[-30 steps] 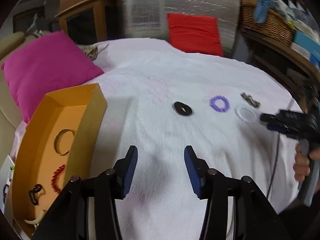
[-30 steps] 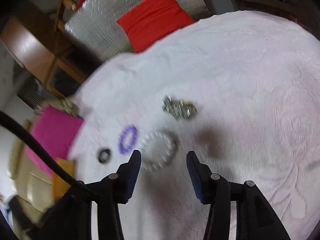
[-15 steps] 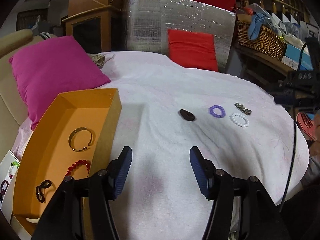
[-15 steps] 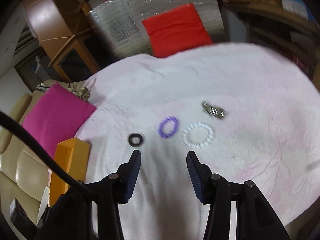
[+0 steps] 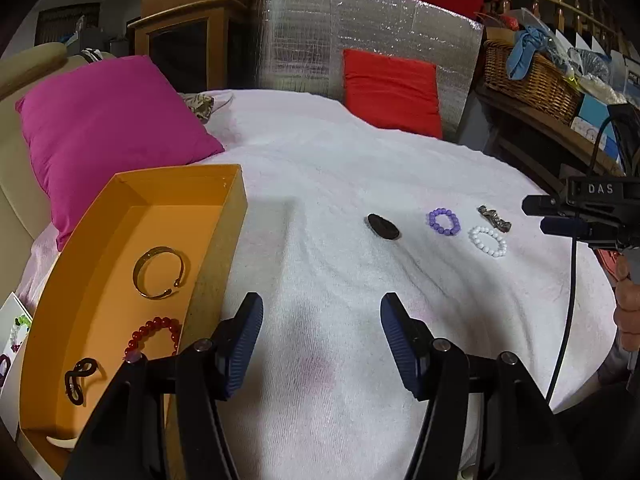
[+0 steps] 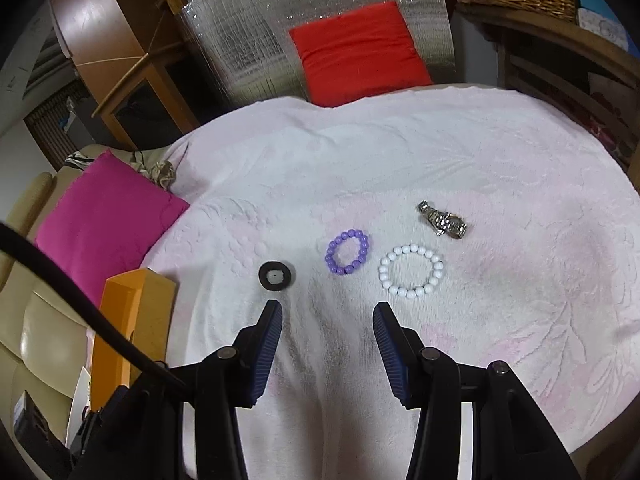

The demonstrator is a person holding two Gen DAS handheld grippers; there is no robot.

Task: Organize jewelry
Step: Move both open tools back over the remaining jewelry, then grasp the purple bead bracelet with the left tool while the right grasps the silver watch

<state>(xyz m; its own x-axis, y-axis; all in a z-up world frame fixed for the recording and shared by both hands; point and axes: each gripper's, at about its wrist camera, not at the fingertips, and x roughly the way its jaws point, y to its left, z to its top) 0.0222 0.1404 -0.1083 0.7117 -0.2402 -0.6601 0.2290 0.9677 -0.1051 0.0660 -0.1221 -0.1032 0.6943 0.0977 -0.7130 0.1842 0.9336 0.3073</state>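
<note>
in my orange box (image 5: 224,216) on the left lie a gold bangle (image 5: 159,272), a red bracelet (image 5: 154,336) and a dark link piece (image 5: 79,380). still out on the white cloth (image 5: 320,200), left to right, are the black ring (image 6: 275,275), purple bracelet (image 6: 347,251), white bracelet (image 6: 411,271) and watch (image 6: 442,219), so i judge the job about half done. my left gripper (image 5: 320,336) hovers low beside the box, my right gripper (image 6: 326,336) just short of the bracelets, both spread wide and holding nothing.

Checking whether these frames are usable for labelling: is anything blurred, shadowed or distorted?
Left wrist view: sharp, fisheye-bent edges with dark corners; the orange box throws a soft shadow on the white towel. Right wrist view: also sharp, the white bead bracelet and watch crisp; foil panel shows glare.
</note>
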